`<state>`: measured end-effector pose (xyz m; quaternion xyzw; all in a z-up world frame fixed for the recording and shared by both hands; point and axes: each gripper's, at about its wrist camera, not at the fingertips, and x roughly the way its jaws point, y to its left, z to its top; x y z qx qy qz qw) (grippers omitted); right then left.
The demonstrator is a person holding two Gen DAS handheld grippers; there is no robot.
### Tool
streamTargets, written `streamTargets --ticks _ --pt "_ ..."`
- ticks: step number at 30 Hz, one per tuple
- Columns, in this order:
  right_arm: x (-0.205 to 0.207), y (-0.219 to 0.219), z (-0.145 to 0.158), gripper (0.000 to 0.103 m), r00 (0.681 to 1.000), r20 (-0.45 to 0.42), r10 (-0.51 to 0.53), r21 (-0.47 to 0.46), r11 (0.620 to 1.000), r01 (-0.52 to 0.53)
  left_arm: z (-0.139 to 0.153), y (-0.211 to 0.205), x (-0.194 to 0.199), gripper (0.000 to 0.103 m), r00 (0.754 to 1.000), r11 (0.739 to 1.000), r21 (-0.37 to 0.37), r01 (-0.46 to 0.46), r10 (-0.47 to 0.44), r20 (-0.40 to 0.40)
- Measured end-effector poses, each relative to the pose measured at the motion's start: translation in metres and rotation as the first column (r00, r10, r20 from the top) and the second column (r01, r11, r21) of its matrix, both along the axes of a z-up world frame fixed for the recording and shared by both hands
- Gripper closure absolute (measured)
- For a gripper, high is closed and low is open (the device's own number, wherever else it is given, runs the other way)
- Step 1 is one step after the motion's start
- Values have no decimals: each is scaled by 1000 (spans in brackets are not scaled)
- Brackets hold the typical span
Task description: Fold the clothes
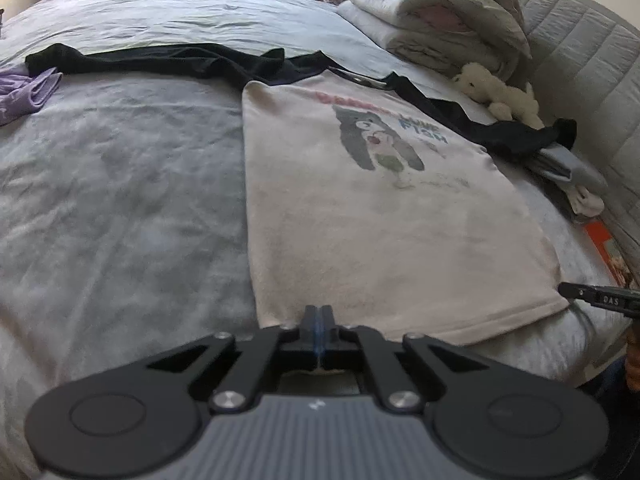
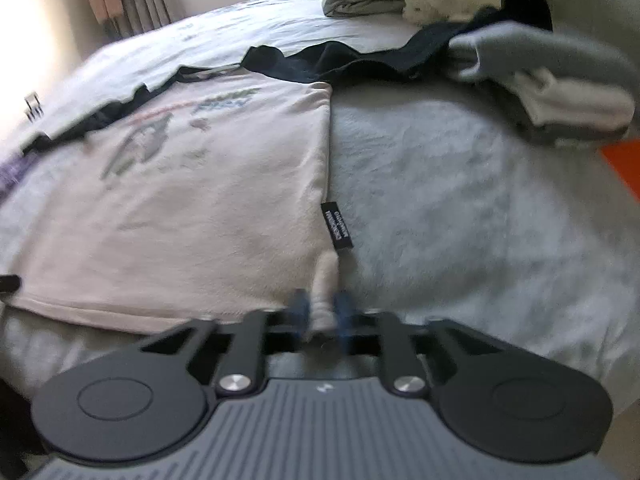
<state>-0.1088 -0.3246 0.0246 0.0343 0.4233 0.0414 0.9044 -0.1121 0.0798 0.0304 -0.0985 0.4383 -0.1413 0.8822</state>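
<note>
A pale pink T-shirt (image 1: pixel 380 220) with a cartoon print and black sleeves (image 1: pixel 160 60) lies flat on the grey bed (image 1: pixel 120 200), its sides folded in. My left gripper (image 1: pixel 319 314) is shut at the near hem by the shirt's left corner, pads pressed together on the edge. In the right wrist view the same T-shirt (image 2: pixel 200 200) shows a black label (image 2: pixel 337 226) at its right edge. My right gripper (image 2: pixel 321 308) is shut on a bunched bit of the near right corner. The right gripper's tip (image 1: pixel 592 300) also shows in the left wrist view.
A purple garment (image 1: pixel 24 92) lies at the far left. Folded bedding (image 1: pixel 432 12), a white plush toy (image 1: pixel 496 92) and a quilted headboard (image 1: pixel 580 40) stand at the back right. Grey and white clothes (image 2: pixel 552 80) and an orange item (image 2: pixel 624 160) sit at the right.
</note>
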Motion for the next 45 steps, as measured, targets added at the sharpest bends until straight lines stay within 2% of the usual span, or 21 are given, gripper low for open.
streamTargets --ticks 3,6,9,13,18,20,22,24,27,31,36,37,41,42,43,44,45 --pt "-3 -2 6 92 999 41 -6 5 1000 5 10 10 -4 103 999 999 -47 -26 27 23" --pt "-14 -14 21 92 993 113 -29 83 996 20 32 26 -15 103 994 993 -110 -51 61 88" --pt "-24 -25 34 92 983 173 -58 151 988 32 43 38 -24 103 989 986 -149 -71 89 120" --pt "-23 -24 29 92 986 150 -68 104 993 52 26 35 -20 103 995 992 -90 -83 87 42" --pt "-16 -14 19 92 993 93 -66 17 998 64 12 29 -11 103 996 996 -6 -93 93 1" --pt "-14 -8 14 92 995 78 -57 -24 998 59 10 32 -9 102 995 995 -25 -95 95 -13" --pt "-11 -5 11 92 996 74 -46 -43 998 50 9 36 -8 93 994 993 -47 -104 103 -27" --pt "-10 -9 13 85 995 86 -58 -4 998 59 8 39 -6 90 993 991 -70 -113 111 -42" --pt "-9 -16 13 85 993 83 -82 55 995 78 7 45 -5 87 990 984 -115 -137 131 -57" --pt "-8 -16 12 85 994 65 -93 68 994 89 8 48 -4 75 988 976 -154 -152 144 -63" --pt "-8 -16 12 76 994 61 -91 74 993 87 1 38 0 68 991 973 -202 -112 95 -94" --pt "-8 -15 12 76 995 59 -86 76 994 81 0 35 1 66 992 976 -190 -106 90 -92" --pt "-8 -14 8 76 998 31 -58 99 994 54 -4 24 2 70 994 988 -130 -84 73 -84" --pt "-8 -12 6 75 999 22 -47 101 994 45 -4 21 1 87 995 992 -100 -79 72 -75" --pt "-7 -10 4 74 999 16 -37 89 995 36 -5 19 1 95 994 994 -77 -82 76 -72" --pt "-6 -7 2 78 999 13 -32 68 997 31 -5 22 1 96 994 992 -83 -91 85 -75" --pt "-5 -5 1 89 999 17 -31 50 998 30 -5 24 1 97 992 991 -91 -101 94 -79"
